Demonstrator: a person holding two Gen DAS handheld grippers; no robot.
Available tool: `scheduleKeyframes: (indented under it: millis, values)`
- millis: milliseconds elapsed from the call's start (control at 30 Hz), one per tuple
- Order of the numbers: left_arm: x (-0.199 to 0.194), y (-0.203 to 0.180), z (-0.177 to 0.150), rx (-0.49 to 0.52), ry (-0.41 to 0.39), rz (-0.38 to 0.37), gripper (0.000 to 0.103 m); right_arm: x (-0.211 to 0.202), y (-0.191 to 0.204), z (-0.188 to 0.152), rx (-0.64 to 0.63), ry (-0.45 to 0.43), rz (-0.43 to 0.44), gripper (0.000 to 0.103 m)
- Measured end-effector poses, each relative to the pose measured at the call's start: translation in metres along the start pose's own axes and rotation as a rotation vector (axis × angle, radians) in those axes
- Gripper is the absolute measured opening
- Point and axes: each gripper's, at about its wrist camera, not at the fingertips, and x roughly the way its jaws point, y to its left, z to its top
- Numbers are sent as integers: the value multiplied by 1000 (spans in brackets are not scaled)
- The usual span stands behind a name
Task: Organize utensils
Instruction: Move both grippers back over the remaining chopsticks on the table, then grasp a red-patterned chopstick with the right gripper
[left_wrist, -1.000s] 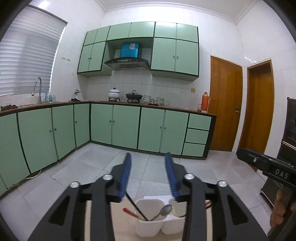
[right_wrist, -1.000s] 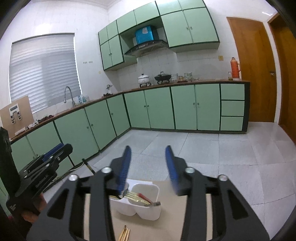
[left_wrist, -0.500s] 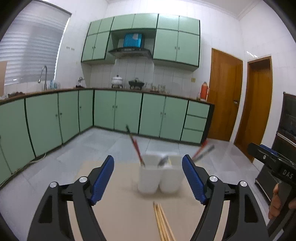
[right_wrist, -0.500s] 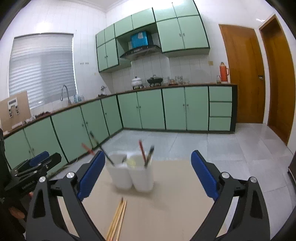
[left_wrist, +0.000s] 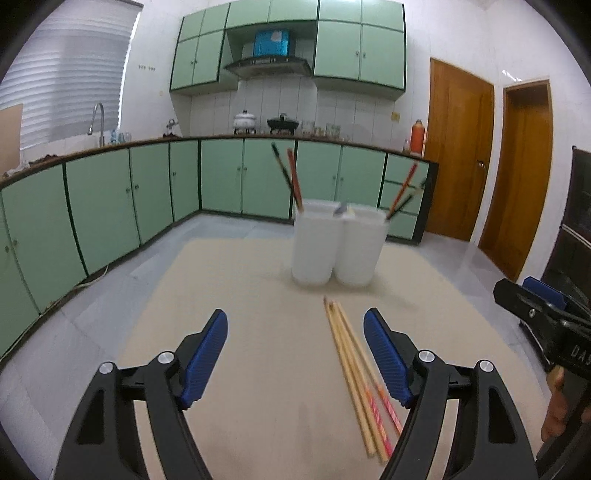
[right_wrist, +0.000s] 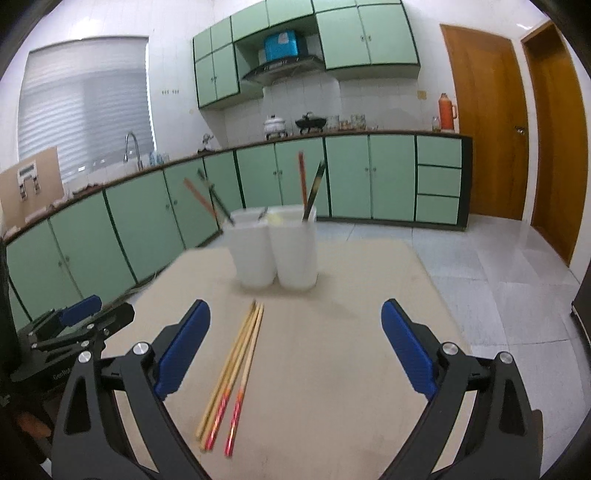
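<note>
A white two-compartment utensil holder (left_wrist: 338, 245) (right_wrist: 275, 249) stands upright toward the far end of a beige table (left_wrist: 240, 295) (right_wrist: 351, 332), with dark and red chopsticks and a spoon sticking out of it. Three wooden chopsticks (left_wrist: 356, 373) (right_wrist: 232, 369) with red patterned ends lie loose on the table nearer to me. My left gripper (left_wrist: 295, 341) is open and empty above the table, the chopsticks lying just inside its right finger. My right gripper (right_wrist: 295, 334) is open wide and empty, the chopsticks near its left finger.
The table stands in a kitchen with green cabinets (left_wrist: 147, 192), a grey tiled floor (right_wrist: 498, 258) and wooden doors (left_wrist: 458, 155) at the right. Each gripper shows at the edge of the other's view, held by a hand (left_wrist: 554, 410).
Both grippers have opened from nearly shut to wide. Both have come down and drawn back, so the holder now stands farther off and the loose chopsticks lie between the fingers' reach.
</note>
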Motion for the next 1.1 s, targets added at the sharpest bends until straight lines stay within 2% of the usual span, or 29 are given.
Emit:
scheduleKeyframes:
  millis: [233, 500, 700, 900, 1100]
  values:
    - [-2, -1, -36, 35, 67, 8, 75, 2, 15, -45, -17, 83, 9, 82]
    - [-5, 6, -61, 56, 121, 21, 75, 3, 33, -76, -18, 128, 10, 73]
    - [-8, 12, -66, 44, 126, 31, 75, 10, 56, -95, -50, 165, -9, 62]
    - [-8, 15, -69, 30, 131, 31, 75, 17, 62, -106, -64, 195, -20, 55]
    - [-6, 13, -69, 25, 132, 30, 75, 27, 62, -112, -68, 218, -43, 42]
